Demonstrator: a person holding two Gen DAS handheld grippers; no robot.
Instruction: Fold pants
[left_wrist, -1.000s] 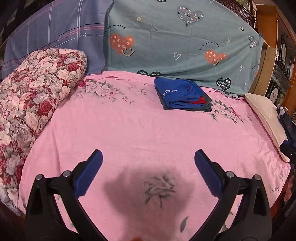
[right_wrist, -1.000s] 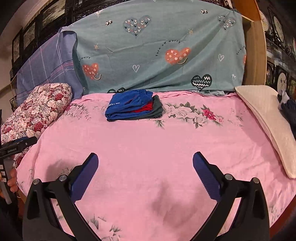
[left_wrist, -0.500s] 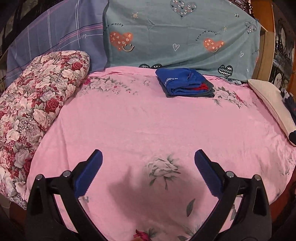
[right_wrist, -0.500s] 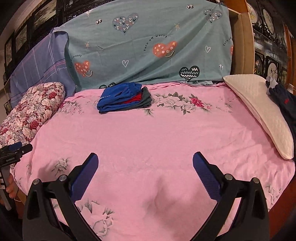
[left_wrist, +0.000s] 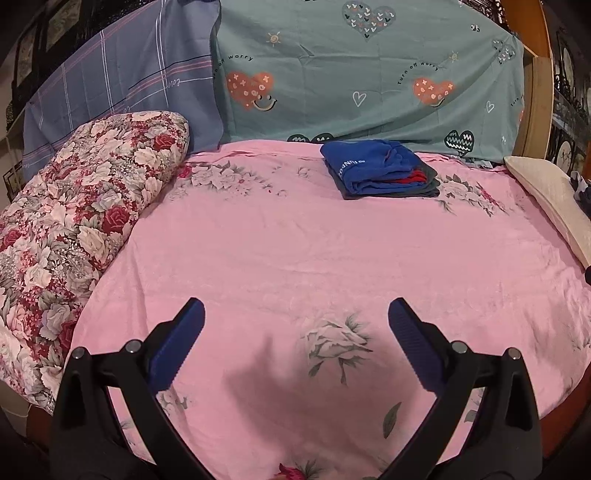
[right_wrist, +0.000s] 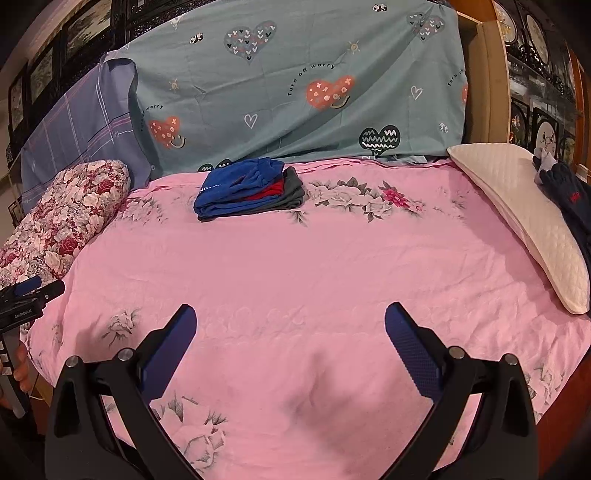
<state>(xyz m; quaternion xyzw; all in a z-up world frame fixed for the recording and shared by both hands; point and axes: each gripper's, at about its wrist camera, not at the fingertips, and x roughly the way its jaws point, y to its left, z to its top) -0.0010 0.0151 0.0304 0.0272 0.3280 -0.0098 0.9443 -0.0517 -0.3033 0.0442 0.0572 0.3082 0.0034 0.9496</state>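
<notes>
Pink floral bedding is stretching ahead of me; I'm hovering the left tool and right tool over its near edge, both spread apart and gripping nothing. Folded pants are lying stacked well beyond them, by the headboard sheet.

Pink floral bed against teal heart-print headboard sheet.

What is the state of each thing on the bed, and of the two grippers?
left gripper: jaws open, holding nothing, above the sheet.
right gripper: jaws open, holding nothing.
stack of clothes: folded, blue piece on top, red and grey below.
dark garment: not folded, lying on the white pillow.
floral quilt: bundled at the left edge.
pink sheet: spread, slightly wrinkled.
</notes>
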